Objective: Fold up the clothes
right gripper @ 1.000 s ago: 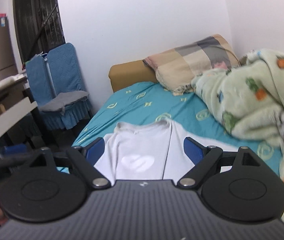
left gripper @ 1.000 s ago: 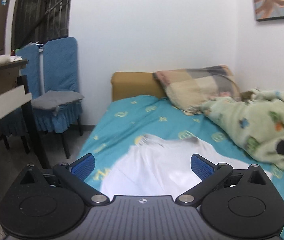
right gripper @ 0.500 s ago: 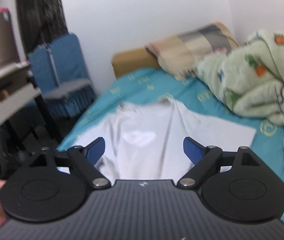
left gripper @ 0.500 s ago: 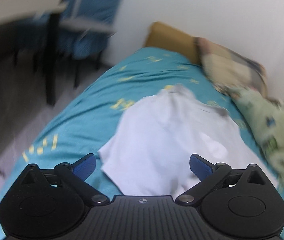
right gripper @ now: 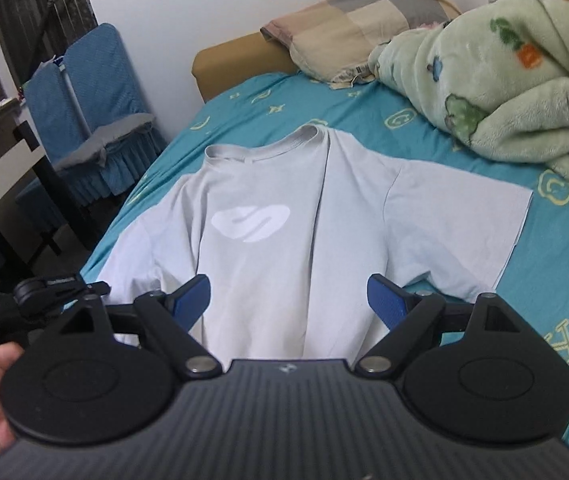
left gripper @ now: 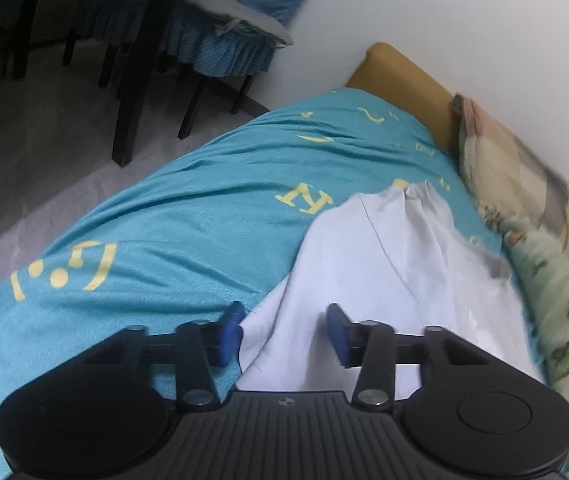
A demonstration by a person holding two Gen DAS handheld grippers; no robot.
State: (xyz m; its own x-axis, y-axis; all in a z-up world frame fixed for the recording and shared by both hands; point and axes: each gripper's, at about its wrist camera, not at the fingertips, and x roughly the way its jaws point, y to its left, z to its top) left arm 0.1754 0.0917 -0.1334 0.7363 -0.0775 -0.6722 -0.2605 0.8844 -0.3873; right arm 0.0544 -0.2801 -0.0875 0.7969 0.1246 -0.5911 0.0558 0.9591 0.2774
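A white T-shirt (right gripper: 276,216) with a pale logo lies spread face up on the teal bed sheet (right gripper: 404,120), collar toward the headboard. In the left wrist view the shirt (left gripper: 384,264) runs away to the right. My left gripper (left gripper: 284,332) is low over the shirt's left sleeve edge, its jaws half closed around the cloth edge without pinching it. My right gripper (right gripper: 288,304) is wide open above the shirt's lower body and holds nothing. The left gripper's body and the hand holding it show at the left of the right wrist view (right gripper: 44,292).
A green fleece blanket (right gripper: 504,68) is heaped along the bed's right side. A checked pillow (right gripper: 364,28) leans on the tan headboard (right gripper: 236,60). Blue-covered chairs (right gripper: 84,92) and a table (right gripper: 0,168) stand left of the bed, over bare floor (left gripper: 44,168).
My left gripper dropped to the shirt's left sleeve edge, swung left, and its jaws narrowed. My right gripper tilted down a little over the shirt and stayed open.
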